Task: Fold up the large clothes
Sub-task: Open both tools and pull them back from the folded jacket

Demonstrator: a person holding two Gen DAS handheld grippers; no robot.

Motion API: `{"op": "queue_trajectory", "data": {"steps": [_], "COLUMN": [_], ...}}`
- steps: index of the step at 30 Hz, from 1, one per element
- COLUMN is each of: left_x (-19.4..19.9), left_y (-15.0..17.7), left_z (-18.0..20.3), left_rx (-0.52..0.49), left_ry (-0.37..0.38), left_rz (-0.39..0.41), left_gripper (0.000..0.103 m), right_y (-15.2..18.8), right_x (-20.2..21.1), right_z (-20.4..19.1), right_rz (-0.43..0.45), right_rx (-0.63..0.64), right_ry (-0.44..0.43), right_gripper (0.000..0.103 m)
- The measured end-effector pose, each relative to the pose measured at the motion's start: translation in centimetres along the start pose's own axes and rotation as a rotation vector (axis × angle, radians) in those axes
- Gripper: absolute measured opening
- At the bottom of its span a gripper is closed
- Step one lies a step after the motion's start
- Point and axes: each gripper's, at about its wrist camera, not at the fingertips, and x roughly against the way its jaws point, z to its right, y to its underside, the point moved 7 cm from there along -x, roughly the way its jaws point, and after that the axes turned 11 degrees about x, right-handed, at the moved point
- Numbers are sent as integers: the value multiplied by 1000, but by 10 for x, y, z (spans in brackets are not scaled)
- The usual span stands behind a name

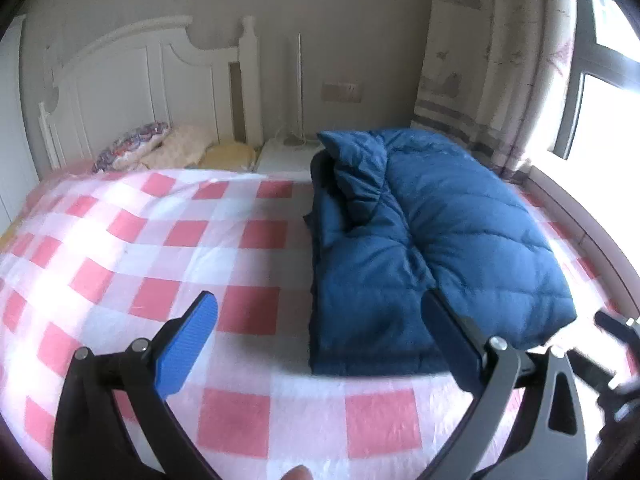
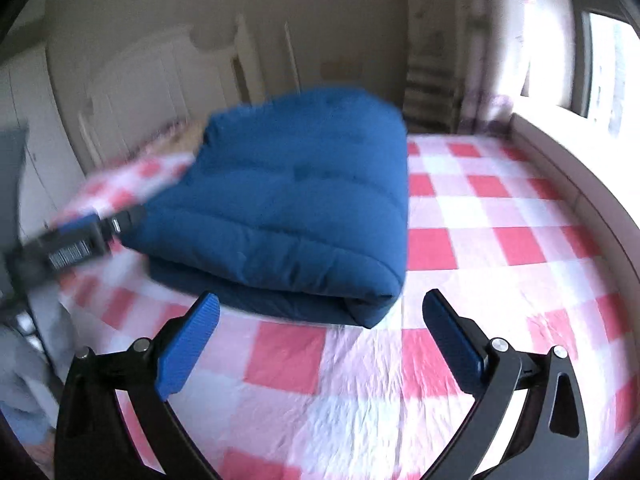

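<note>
A dark blue quilted down jacket point(image 1: 424, 240) lies folded into a thick bundle on the pink-and-white checked bedsheet point(image 1: 160, 240). In the left wrist view my left gripper point(image 1: 320, 312) stands open just short of the bundle's near edge, its right finger point(image 1: 452, 340) in front of the fabric and nothing between the pads. In the right wrist view the same jacket point(image 2: 288, 204) lies ahead and to the left of my right gripper point(image 2: 320, 312), which is open and holds nothing. The other gripper's body shows at the left edge point(image 2: 76, 248), blurred.
A white headboard point(image 1: 140, 80) and pillows point(image 1: 160, 148) stand at the far end of the bed. A white nightstand point(image 1: 280, 156) sits beside it. A curtain point(image 1: 480, 60) and a bright window ledge point(image 2: 568, 168) border the bed's right side. A grey sleeve point(image 2: 24, 360) shows at the lower left.
</note>
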Motion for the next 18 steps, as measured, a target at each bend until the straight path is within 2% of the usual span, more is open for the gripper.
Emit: {"op": "queue_trajectory", "data": {"steps": [7, 11, 15, 18], "left_x": [62, 94, 103, 90], "left_y": [3, 1, -3, -4], "left_z": [-4, -5, -1, 8], "left_rx": [24, 27, 19, 5], "left_ry": [49, 87, 97, 97], "left_rz": [74, 116, 130, 108], "left_gripper": [101, 101, 101, 101], "right_y": [-26, -34, -45, -55], "right_x": [75, 103, 127, 123], "right_z": [-13, -25, -34, -35], "right_rz": [130, 193, 287, 335], "right_rx": [58, 84, 93, 107], "right_ry": [110, 121, 112, 115], "right_gripper": [98, 98, 98, 98]}}
